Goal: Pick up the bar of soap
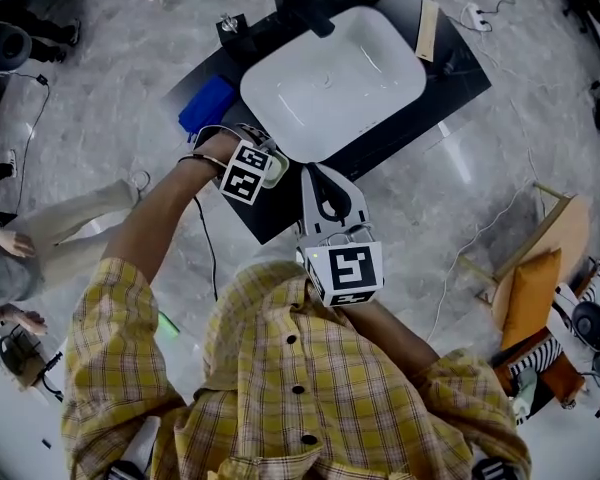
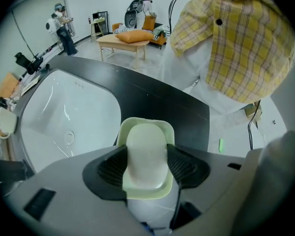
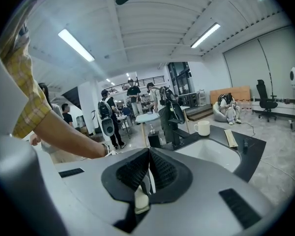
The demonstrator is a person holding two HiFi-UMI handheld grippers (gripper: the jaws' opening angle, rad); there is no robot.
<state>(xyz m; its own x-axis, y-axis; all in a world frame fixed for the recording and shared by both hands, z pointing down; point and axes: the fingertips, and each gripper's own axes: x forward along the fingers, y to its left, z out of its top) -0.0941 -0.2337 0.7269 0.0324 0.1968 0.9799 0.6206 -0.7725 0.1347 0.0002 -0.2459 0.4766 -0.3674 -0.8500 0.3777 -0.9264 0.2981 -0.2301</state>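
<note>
Left gripper (image 2: 147,165) is straddling the bar of soap (image 2: 145,139), its two ribbed pads (image 2: 113,167) meeting the soap's long flanks, so by the look of it the jaws are clamping it. The soap is lying in a pale green soap dish (image 2: 137,122) on the black countertop (image 2: 162,102), just beside the white sink (image 2: 64,117). In the left gripper view the sink is sitting to the left of the dish.

The soap's long axis is running straight away from this gripper, along the line of its jaws, with the far rounded end pointing toward the far edge of the countertop. The jaws are therefore crossing the short axis, which looks like the right grip for lifting. I cannot tell whether the soap is clear of the dish yet, since the dish rim is showing all round it.

Right gripper (image 3: 149,166) is holding its jaws pressed together on nothing. In the head view it is hanging close to the person's chest, so the left gripper is much the nearer one.
</note>
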